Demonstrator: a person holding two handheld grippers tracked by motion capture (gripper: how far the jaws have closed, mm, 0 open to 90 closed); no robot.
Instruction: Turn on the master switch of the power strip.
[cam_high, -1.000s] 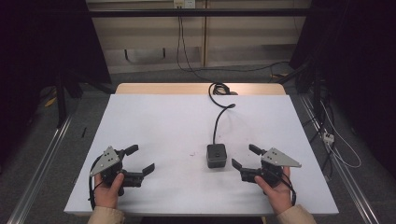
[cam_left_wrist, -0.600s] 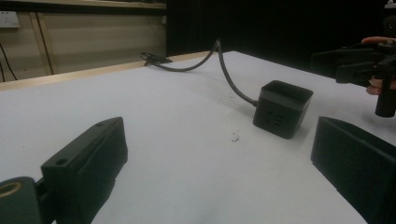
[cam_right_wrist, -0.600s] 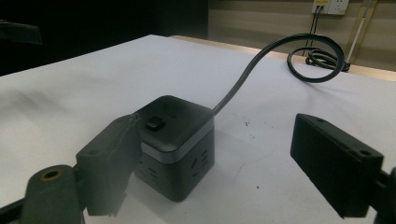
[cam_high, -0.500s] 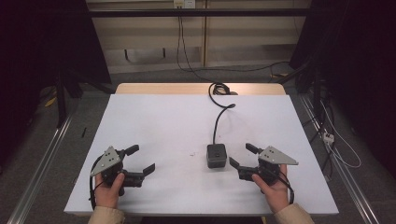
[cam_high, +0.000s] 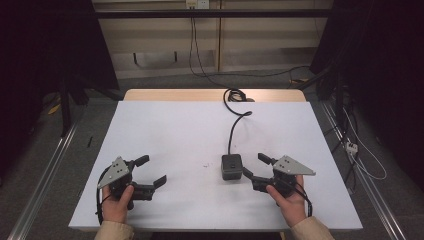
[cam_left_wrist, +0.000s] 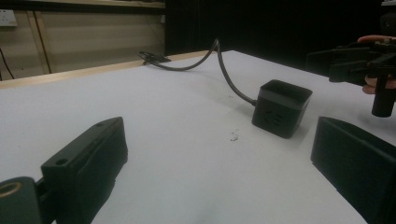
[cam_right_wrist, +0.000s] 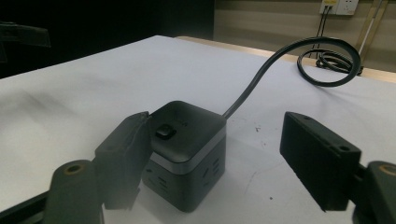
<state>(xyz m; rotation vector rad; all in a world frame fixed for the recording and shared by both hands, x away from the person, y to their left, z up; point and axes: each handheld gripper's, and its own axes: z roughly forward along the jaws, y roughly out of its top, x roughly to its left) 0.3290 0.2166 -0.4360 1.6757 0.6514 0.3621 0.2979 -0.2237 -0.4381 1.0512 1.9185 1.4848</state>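
A black cube power socket (cam_high: 231, 166) stands on the white table (cam_high: 170, 130), right of the middle. Its black cable (cam_high: 231, 131) runs back to a coil (cam_high: 236, 95) at the far edge. My right gripper (cam_high: 253, 165) is open just right of the cube, its jaws pointing at it. In the right gripper view the cube (cam_right_wrist: 191, 123) sits close, partly behind the left jaw of this gripper (cam_right_wrist: 219, 156), with a small button on top. My left gripper (cam_high: 151, 171) is open at the front left, nothing between its jaws. In the left gripper view the cube (cam_left_wrist: 281, 108) lies ahead to the right of my left gripper (cam_left_wrist: 219, 163).
A wooden strip (cam_high: 175, 95) borders the table's far edge. Loose cables (cam_high: 360, 160) lie on the floor to the right. Dark curtains hang on both sides. A small dark speck (cam_high: 205, 165) marks the table left of the cube.
My right gripper has slid left, closer to the cube. The left gripper and the cube have stayed where they were.
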